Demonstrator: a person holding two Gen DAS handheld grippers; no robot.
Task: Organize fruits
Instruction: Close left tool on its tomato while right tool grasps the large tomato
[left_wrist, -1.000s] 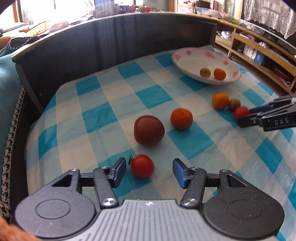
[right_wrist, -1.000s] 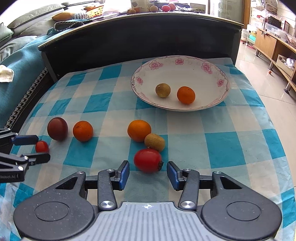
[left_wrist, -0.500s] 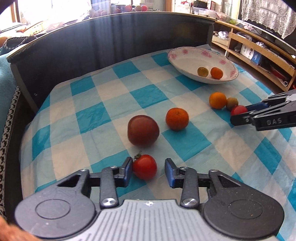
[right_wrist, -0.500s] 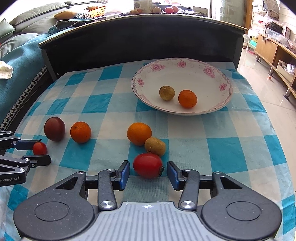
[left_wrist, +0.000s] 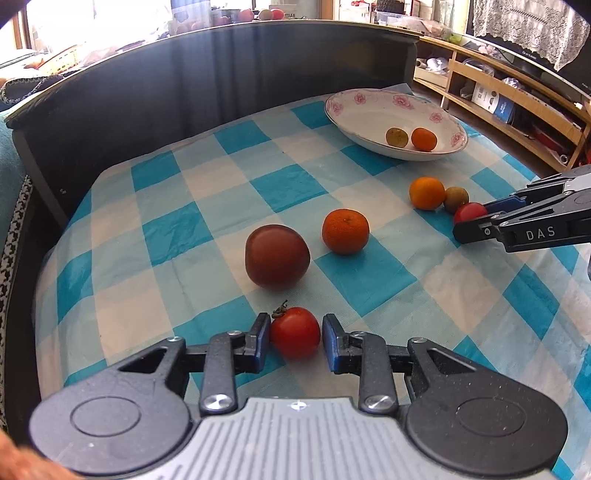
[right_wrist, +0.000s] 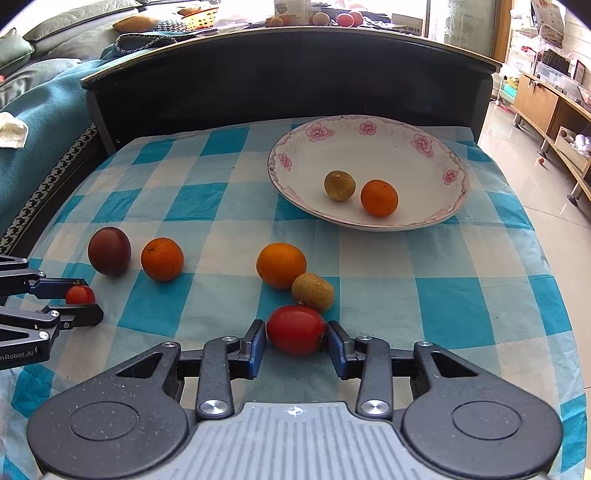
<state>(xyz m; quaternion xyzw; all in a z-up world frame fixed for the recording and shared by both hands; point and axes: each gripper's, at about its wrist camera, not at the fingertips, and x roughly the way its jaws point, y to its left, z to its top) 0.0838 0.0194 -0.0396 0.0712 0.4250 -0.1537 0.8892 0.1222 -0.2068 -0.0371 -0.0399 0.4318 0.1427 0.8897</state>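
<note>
Left gripper has its jaws closed in around a small tomato on the checked cloth; the left pad touches it, the right pad shows a thin gap, so not yet a firm pinch. Right gripper has its jaws against both sides of a bigger tomato, gripping it, with a kiwi touching just behind and an orange beside that. Plate sits at the far right and holds a small green fruit plus a tangerine. A dark plum and another tangerine lie loose ahead of the left gripper. Tomatoes look light, smooth, soft-skinned, so likely to slip or bruise; best squeezed gently across the widest middle, away from the stem.
</note>
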